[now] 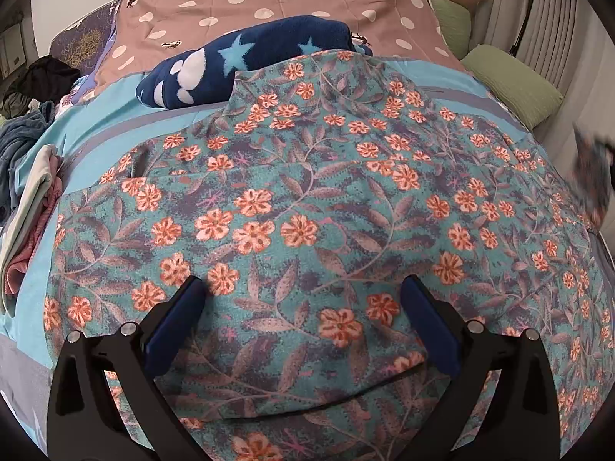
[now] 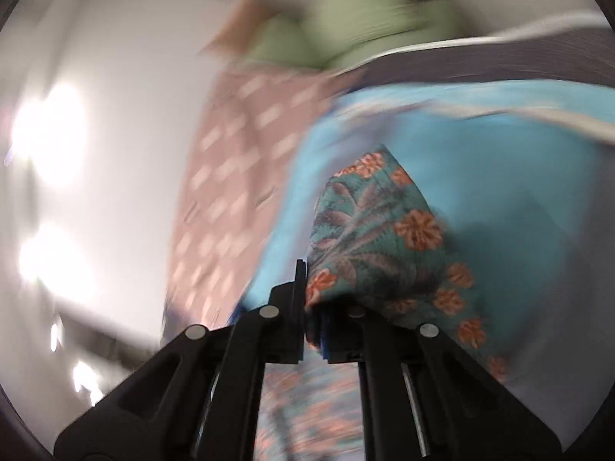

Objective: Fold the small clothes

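Spreading across the bed (image 1: 115,115), the floral garment (image 1: 307,199) lies beneath the released left claw (image 1: 303,307); the right claw (image 2: 311,299) is clenched on its lifted corner.

I find no readable text, label, brand, number or sign in either view. Through the left wrist camera, the dark cushion (image 1: 82,40) at the upper left of the frame carries a pale mark near its top edge that might be lettering, but it is too small and blurred for me to read. The right wrist view is heavily motion-blurred and shows me no writing.
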`<state>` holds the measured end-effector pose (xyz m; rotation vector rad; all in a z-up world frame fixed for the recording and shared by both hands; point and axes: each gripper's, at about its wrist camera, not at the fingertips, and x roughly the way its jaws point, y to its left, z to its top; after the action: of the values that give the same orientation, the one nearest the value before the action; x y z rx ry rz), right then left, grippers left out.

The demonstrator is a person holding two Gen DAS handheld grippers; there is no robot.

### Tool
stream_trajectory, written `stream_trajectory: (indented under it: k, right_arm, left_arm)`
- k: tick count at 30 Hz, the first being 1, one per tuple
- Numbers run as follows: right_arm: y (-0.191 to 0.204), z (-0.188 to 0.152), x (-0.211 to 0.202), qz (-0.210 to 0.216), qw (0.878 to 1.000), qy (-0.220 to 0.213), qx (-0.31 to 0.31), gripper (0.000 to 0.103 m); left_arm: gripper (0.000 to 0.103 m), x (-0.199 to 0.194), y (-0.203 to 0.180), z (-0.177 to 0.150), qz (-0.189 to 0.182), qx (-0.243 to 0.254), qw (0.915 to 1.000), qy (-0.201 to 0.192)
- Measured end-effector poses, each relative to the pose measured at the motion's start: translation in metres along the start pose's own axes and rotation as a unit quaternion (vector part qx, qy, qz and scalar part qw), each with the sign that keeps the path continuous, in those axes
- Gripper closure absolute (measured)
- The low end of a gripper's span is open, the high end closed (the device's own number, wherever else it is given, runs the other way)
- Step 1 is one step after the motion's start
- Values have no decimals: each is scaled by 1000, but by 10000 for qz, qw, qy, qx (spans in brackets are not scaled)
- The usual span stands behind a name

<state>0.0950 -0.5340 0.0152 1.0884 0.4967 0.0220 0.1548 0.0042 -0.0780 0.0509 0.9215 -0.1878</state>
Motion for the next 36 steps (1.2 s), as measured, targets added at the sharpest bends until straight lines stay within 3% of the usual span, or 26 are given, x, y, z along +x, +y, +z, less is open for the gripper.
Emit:
stream_trajectory:
  k: [3, 6, 8, 12, 16, 18, 20, 22, 24, 25, 26, 29, 31, 33, 36]
  right_arm:
    - [78, -58, 40, 579, 9901, 775, -1020, 95]
    - [137, -133, 80, 955, 9612, 1647, -1995, 95]
    - [153, -176, 102, 939, 9419, 2080, -2465, 95]
    - [144, -236, 129, 539, 9183, 2705, -2841, 95]
    - [130, -253, 136, 262, 9075, 2867, -3059, 94]
    - [130, -258, 134, 221, 9009, 2868, -3251, 86]
    - [135, -265, 125, 254, 8983, 2767, -3404, 67]
    - [142, -270, 122, 144, 8942, 2524, -3694, 65]
    - [153, -282, 126, 73, 8720, 2314, -4313, 65]
    - [158, -292, 127, 116, 8526, 2346, -4668, 64]
    - [163, -307, 128, 202, 8256, 2477, -5066, 59]
    - [169, -341, 117, 565, 7606, 2826, -5817, 58]
    - [171, -356, 108, 609, 7302, 2855, -6178, 57]
    - [170, -364, 101, 608, 7113, 2891, -6378, 56]
    - [168, -365, 101, 547, 7140, 2891, -6353, 56]
  left_arm:
    - [1, -1, 2, 0, -67, -45, 10000, -30]
    - [1, -3, 6, -1, -192, -125, 9997, -70]
    - [1, -4, 10, -2, -308, -204, 9993, -110]
    - [3, -12, 23, -3, -752, -541, 9953, -300]
    - [12, -21, 39, 0, -1566, -1020, 9818, -347]
    - [12, -24, 41, 3, -1940, -1200, 9730, -363]
    - [12, -24, 41, 4, -2036, -1267, 9701, -375]
    - [12, -22, 43, 4, -2132, -1354, 9670, -336]
    - [12, -21, 51, 2, -2313, -1596, 9593, -285]
    - [12, -21, 56, 2, -2451, -1767, 9529, -268]
    - [12, -21, 60, 2, -2532, -1871, 9488, -266]
    - [12, -19, 70, 4, -2637, -2018, 9429, -241]
    - [12, -17, 72, 4, -2727, -2070, 9394, -180]
    - [12, -15, 70, 5, -2772, -2071, 9381, -140]
    - [13, -12, 66, 6, -2719, -2027, 9407, -53]
